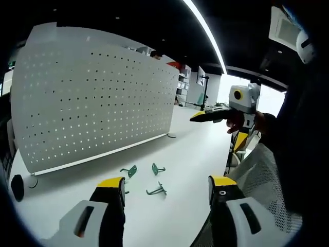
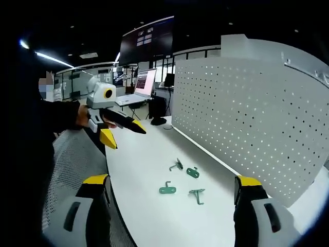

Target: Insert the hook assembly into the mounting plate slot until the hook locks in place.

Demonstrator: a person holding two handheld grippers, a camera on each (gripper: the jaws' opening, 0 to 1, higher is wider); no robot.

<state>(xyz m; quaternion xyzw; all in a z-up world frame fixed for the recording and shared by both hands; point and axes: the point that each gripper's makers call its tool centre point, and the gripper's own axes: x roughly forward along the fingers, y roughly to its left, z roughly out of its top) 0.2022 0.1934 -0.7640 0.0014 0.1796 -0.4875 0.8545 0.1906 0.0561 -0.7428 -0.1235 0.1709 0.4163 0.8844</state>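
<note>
Nothing had been inserted: the green hooks [image 2: 167, 189] were left loose mid-table [image 2: 149, 216], near the foot of the pegboard [image 1: 92, 103]. Both the left gripper [image 1: 167, 193] and right gripper [image 2: 172, 193] were held open and empty above them; picking and inserting remained
</note>
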